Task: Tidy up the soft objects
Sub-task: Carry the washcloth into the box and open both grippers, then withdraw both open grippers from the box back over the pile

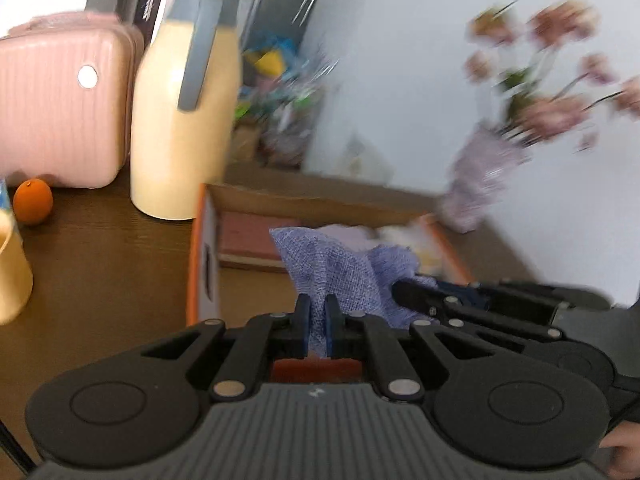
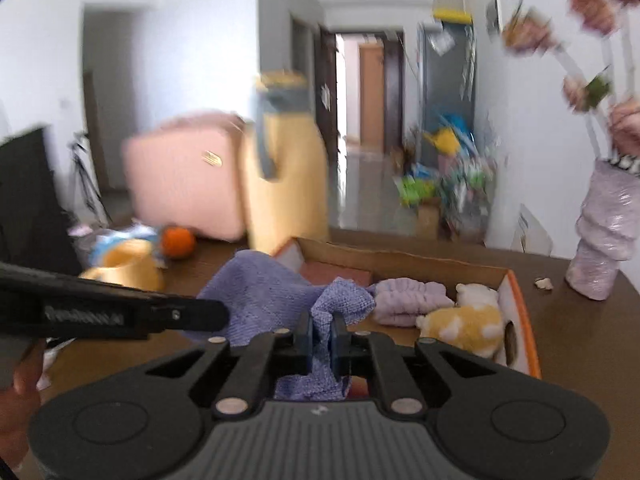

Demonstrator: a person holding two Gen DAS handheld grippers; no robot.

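Both grippers hold one purple cloth above the near end of an orange-edged cardboard box. My left gripper is shut on a fold of it; the right gripper's arm comes in from the right. In the right wrist view my right gripper is shut on the same purple cloth. The box holds a lilac plush item, a yellow-and-white soft toy and a pink flat item.
On the brown table stand a cream jug, a pink mini suitcase, an orange fruit, a yellow cup and a lilac vase with pink flowers. Clutter lies on the floor behind.
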